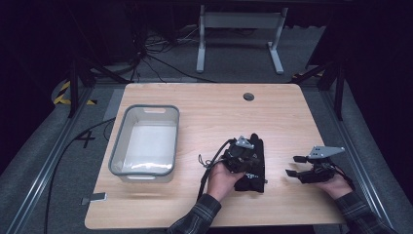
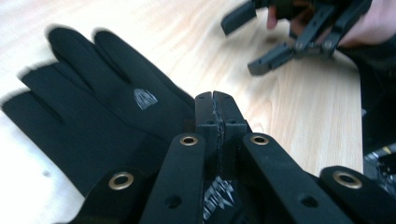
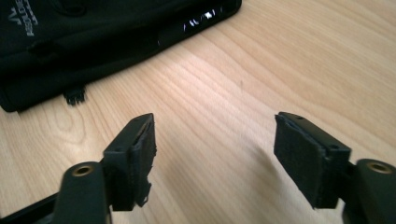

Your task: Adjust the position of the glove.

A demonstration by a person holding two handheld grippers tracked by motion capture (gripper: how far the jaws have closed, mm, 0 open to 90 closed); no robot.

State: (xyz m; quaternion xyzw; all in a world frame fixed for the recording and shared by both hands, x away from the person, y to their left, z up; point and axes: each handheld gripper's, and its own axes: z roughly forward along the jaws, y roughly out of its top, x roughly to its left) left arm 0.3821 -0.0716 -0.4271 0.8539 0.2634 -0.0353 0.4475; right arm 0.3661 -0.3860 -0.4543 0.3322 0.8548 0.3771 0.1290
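Observation:
A black glove (image 1: 255, 179) lies flat on the wooden table (image 1: 209, 112), near the front and right of middle. In the left gripper view its fingers (image 2: 102, 107) spread to the left, with a small white logo on the back. My left gripper (image 1: 248, 158) rests over the glove with its jaws (image 2: 214, 105) pressed together at the glove's edge; whether fabric is pinched between them I cannot tell. My right gripper (image 1: 294, 165) is to the right of the glove, just above bare wood, open with nothing between its pads (image 3: 215, 144). The glove's cuff (image 3: 93, 42) lies beyond its left jaw.
An empty grey plastic bin (image 1: 117, 146) stands on the left side of the table. A round cable hole (image 1: 248, 96) sits near the far edge. A white desk frame (image 1: 238, 34) and cables lie on the floor behind. A small grey tab (image 1: 95, 198) sticks out at the front left.

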